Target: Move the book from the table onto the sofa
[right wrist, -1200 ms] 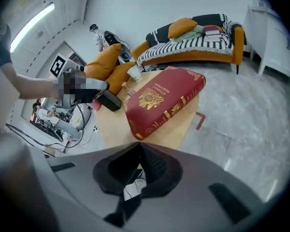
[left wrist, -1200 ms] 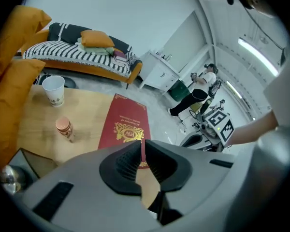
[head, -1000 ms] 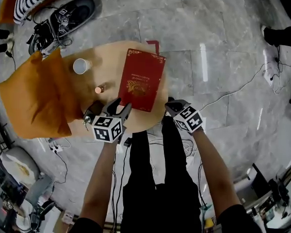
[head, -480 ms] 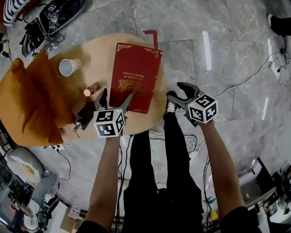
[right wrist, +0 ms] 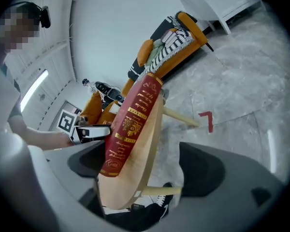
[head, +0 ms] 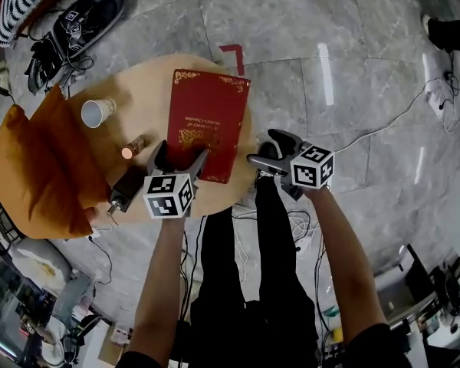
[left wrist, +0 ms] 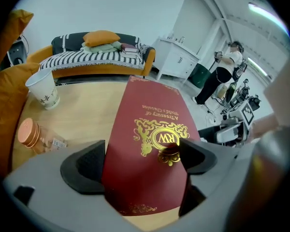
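A dark red book [head: 207,121] with gold print lies flat on the round wooden table [head: 149,90]. My left gripper [head: 179,158] hangs over the book's near end, open, its jaws having just been opening. In the left gripper view [left wrist: 141,163] the book [left wrist: 150,144] runs between the jaws, and the pads do not press it. My right gripper [head: 267,149] is open just off the table's right rim, its jaws also having just been opening. Its view [right wrist: 145,166] shows the book's spine [right wrist: 130,124] and the table edge [right wrist: 150,144] ahead, with nothing gripped. The striped orange sofa [left wrist: 96,57] stands beyond the table.
On the table's left stand a paper cup [head: 93,112], a small capped bottle [head: 132,149] and a dark device [head: 123,192]. An orange cushion [head: 38,167] leans at the table's left. Cables cross the stone floor [head: 353,67]. A person [left wrist: 224,71] stands by a white cabinet [left wrist: 176,57].
Both grippers' jaws have spread wide; the right one was shut a second ago. Both grippers have sunk towards the book's near end, and the right one has rolled.
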`<state>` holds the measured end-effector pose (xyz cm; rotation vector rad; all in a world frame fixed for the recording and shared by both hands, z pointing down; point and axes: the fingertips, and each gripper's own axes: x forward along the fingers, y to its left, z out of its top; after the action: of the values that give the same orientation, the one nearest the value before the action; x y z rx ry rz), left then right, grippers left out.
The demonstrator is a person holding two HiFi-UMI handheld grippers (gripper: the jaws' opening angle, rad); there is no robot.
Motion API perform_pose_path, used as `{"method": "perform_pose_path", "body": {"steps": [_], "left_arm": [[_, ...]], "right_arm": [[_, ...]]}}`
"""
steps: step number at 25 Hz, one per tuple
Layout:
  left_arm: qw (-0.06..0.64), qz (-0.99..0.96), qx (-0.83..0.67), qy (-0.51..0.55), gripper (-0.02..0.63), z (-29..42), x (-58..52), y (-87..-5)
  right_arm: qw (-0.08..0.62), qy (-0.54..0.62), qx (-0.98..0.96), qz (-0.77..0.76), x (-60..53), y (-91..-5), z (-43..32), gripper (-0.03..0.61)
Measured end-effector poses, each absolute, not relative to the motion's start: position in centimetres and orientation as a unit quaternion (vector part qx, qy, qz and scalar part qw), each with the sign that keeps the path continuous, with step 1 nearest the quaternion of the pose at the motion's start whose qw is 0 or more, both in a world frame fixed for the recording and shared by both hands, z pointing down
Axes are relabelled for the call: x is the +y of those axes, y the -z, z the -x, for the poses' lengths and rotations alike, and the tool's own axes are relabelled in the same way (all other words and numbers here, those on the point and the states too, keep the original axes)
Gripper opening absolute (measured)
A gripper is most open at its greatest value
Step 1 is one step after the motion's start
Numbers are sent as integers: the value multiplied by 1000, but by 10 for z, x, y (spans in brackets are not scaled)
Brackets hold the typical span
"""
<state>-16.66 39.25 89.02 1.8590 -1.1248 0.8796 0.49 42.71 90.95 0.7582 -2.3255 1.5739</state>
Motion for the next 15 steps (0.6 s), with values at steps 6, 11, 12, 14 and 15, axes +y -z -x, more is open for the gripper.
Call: {"method": "perform_pose_path", "body": {"steps": [6,11,12,14,15], "left_arm": [[374,-747,-420,-354,466,140,395,-894],[368,-762,-387,-368,465,113,408,-895],[370,-763,-381,-370,466,108,411,-895],[380,-763,-369,-370,466,100,419,-895],[386,-764,-363,-369,465,96,424,-895]], "right_arm": [[89,-546,-793,-255,415,-909,1,457],[68,-558,-787,-252,410,-905,3,457],[62,-564,-784,-251,410,-905,3,457],[46,-577,-777,-246,411,-902,4,457],[39,-583,-775,-242,411,-900,5,457]]}}
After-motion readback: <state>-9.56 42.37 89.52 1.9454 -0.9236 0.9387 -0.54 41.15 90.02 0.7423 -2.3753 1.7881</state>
